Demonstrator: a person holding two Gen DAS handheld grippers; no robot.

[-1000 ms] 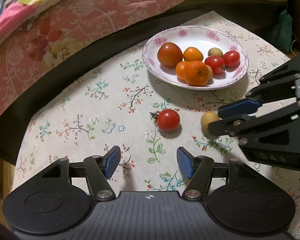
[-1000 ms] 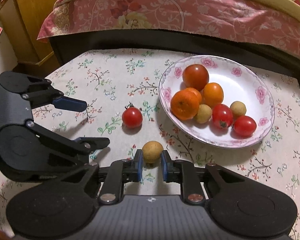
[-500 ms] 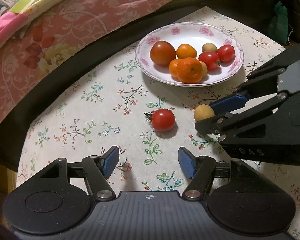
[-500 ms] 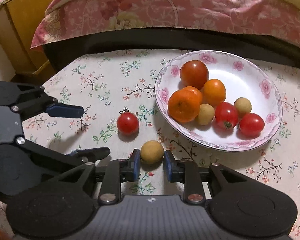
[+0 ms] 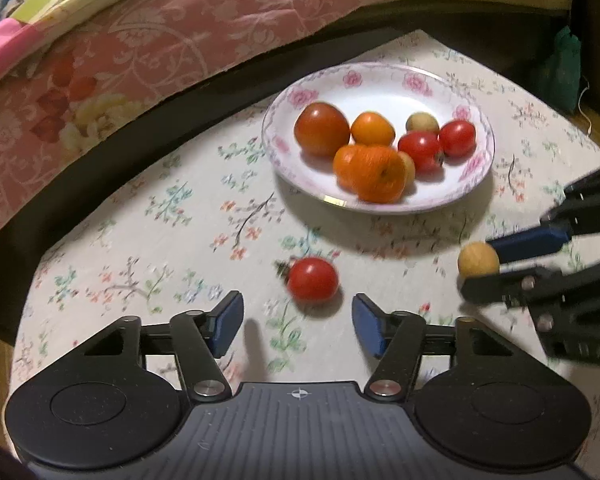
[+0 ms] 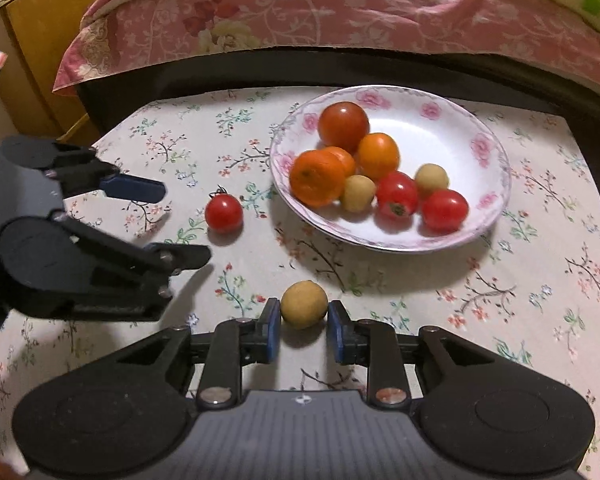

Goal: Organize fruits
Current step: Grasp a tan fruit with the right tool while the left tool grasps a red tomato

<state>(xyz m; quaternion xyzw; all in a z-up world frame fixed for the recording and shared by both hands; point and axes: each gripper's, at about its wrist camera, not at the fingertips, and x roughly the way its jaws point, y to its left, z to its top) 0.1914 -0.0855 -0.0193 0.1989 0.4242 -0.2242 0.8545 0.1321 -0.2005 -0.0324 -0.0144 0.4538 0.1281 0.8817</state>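
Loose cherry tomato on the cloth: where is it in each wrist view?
Left wrist: cherry tomato sits low centre, just ahead of the left tool, between its fingers.
Right wrist: cherry tomato sits left of centre, beside the left tool.
Shared landmark: floral plate beyond it.

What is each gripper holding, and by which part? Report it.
The right gripper holds the small tan round fruit, pads pressed on its left and right sides. The left gripper holds nothing; its jaws, just closing, stand open short of the loose cherry tomato.
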